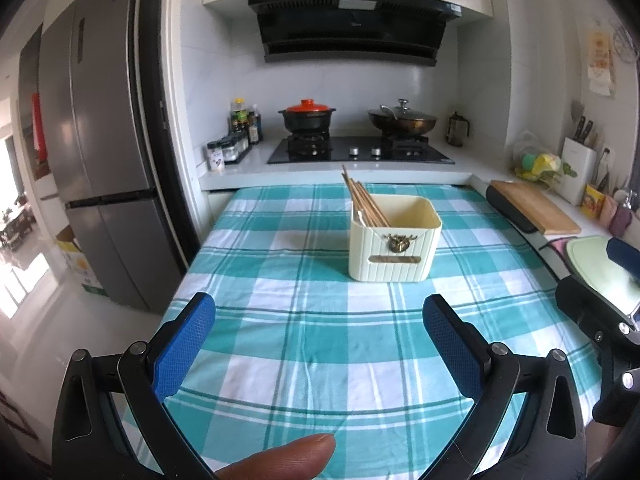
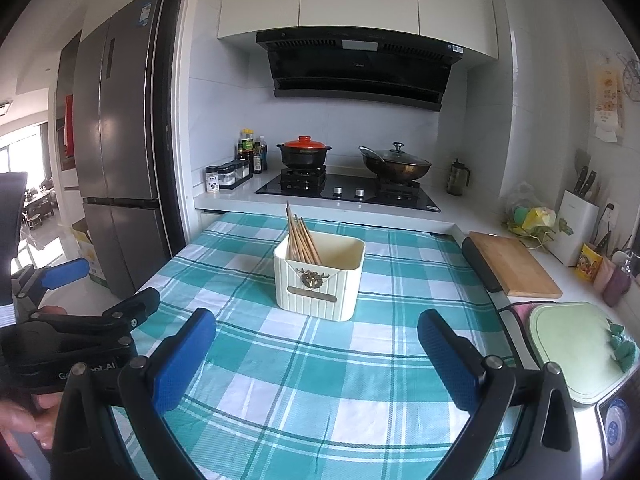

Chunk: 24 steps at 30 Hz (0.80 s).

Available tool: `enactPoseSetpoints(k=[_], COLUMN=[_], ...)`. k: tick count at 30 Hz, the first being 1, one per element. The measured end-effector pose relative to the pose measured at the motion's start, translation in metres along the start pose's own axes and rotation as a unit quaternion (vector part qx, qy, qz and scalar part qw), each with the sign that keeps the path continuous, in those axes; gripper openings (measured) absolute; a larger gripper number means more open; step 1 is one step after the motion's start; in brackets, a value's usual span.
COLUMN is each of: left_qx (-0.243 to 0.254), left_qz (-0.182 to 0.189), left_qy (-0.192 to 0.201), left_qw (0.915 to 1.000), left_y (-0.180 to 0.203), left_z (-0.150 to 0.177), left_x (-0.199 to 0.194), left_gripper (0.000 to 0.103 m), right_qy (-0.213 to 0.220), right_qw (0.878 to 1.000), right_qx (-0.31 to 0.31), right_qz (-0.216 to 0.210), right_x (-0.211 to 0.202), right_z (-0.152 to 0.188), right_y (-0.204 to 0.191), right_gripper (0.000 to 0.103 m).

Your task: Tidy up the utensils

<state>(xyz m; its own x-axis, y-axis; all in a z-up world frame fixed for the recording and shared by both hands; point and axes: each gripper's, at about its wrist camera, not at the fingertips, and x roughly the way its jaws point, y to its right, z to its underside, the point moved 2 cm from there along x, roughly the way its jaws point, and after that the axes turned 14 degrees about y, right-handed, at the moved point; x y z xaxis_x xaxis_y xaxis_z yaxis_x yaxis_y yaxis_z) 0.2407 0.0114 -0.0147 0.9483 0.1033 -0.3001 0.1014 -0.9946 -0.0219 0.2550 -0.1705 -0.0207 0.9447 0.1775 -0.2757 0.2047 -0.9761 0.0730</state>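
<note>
One cream utensil holder stands on one teal checked tablecloth, holding a bundle of perhaps eight wooden chopsticks; the sticks overlap too closely for a firm count. Behind the holder, one gas hob carries two covered pots: one red-lidded casserole and one glass-lidded wok. Right of the holder lie two cutting boards, one wooden and one pale green. Two blue-padded grippers, the left gripper and the right gripper, both spread wide, face the holder.

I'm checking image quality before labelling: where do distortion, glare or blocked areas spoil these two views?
Left wrist view: fisheye bends the grey steel fridge; a blurred fingertip blocks the bottom edge. Right wrist view: daylight blows out the far-left doorway; the cream ribbed utensil box stays sharp.
</note>
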Motion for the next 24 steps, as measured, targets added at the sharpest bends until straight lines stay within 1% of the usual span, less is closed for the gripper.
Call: enactPoseSetpoints(k=[15, 24], left_qx=[0.003, 0.0], left_qz=[-0.004, -0.007], left_qy=[0.007, 0.007], left_qw=[1.0, 0.9999], left_y=[0.0008, -0.0002], left_z=[-0.0031, -0.0043], left_x=[-0.0034, -0.0041], left_gripper=[0.103, 0.103], right_qy=[-0.009, -0.007], right_qw=[1.0, 1.0], right_qx=[0.002, 0.002], right_qz=[0.002, 0.0], right_x=[0.0019, 0.0018], right_z=[-0.0004, -0.0004], right_y=[-0.0018, 0.0006], right_gripper=[0.103, 0.103])
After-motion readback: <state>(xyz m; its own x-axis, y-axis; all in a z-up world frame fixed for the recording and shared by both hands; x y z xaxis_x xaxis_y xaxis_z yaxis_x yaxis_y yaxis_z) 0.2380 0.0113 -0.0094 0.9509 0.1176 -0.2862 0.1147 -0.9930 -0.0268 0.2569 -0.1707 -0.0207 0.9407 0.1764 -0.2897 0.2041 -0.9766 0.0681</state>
